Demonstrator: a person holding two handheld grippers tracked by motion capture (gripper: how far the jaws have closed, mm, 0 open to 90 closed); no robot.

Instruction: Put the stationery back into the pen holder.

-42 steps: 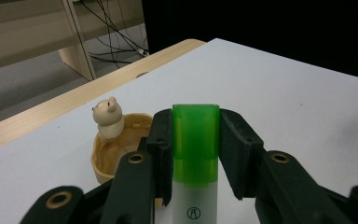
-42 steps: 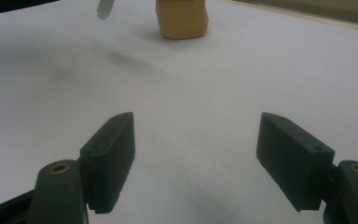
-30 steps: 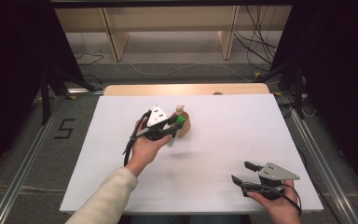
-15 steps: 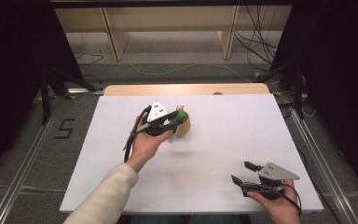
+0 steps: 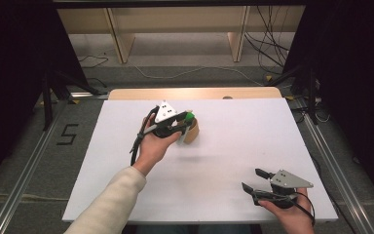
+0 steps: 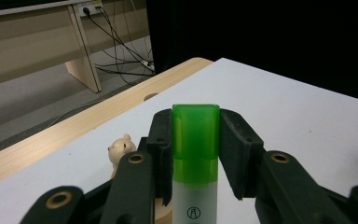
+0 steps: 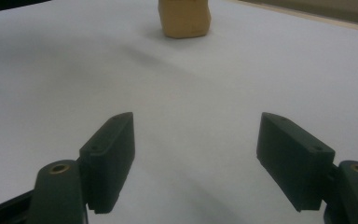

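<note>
1. The left claw (image 5: pixel 185 118) is clamped on a green-capped marker (image 6: pixel 196 140): in the left gripper view both jaws press the translucent green cap from either side, with the white barrel running down between them.
2. In the high view the marker (image 5: pixel 189 116) is held above the far middle of the white table (image 5: pixel 233 146), right over a tan wooden holder (image 5: pixel 192 130).
3. The marker's long axis runs along the claw's jaws, cap end away from the hand; in the high view that is toward the right and slightly far. It looks closer to level than upright, though I cannot tell the exact tilt.
4. A small cream bear figure (image 6: pixel 121 148) sits on the holder's edge, just below the left jaw.
5. The right claw (image 5: pixel 254 180) rests at the near right of the table, jaws wide apart and gripping nothing; its own view looks across bare table to the holder (image 7: pixel 184 17).
6. Judged progress: pickup and carry are done. Left to do: turn the marker tip-down, lower it into the holder, release.
</note>
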